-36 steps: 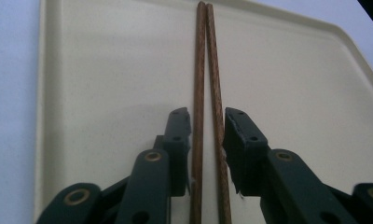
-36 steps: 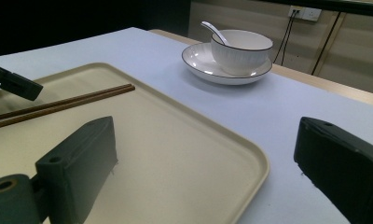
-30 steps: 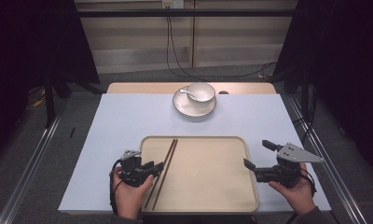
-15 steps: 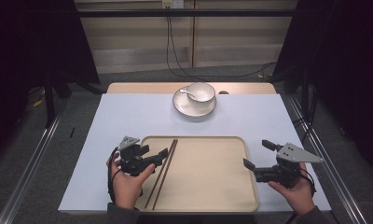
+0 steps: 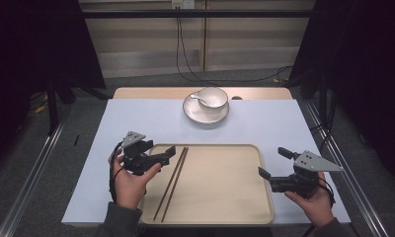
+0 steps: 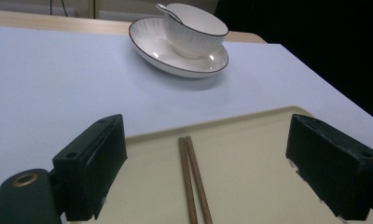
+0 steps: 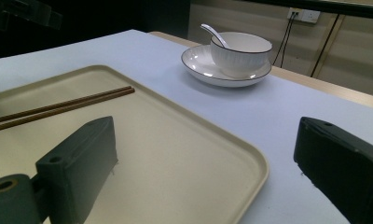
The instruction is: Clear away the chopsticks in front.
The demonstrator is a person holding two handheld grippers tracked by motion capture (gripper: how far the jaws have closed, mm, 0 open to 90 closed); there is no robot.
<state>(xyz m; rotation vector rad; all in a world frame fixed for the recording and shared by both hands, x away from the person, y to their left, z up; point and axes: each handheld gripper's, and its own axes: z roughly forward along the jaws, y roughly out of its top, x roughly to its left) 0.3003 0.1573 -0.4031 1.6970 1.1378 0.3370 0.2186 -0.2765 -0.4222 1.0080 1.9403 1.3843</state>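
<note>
Left tool wide open, just been opening, nothing gripped; chopsticks flat on tray just below, left side. Right tool open, empty, at tray's 3 o'clock edge. Bowl with spoon on saucer, worktop 12 o'clock.

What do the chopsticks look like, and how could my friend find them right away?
Start at the big cream tray on the pale blue table cover. On the tray's left part, beside the left tongs, lie the chopsticks, two thin dark brown sticks side by side. They are the tray's only load; the white bowl with its spoon sits on a saucer farther back.
</note>
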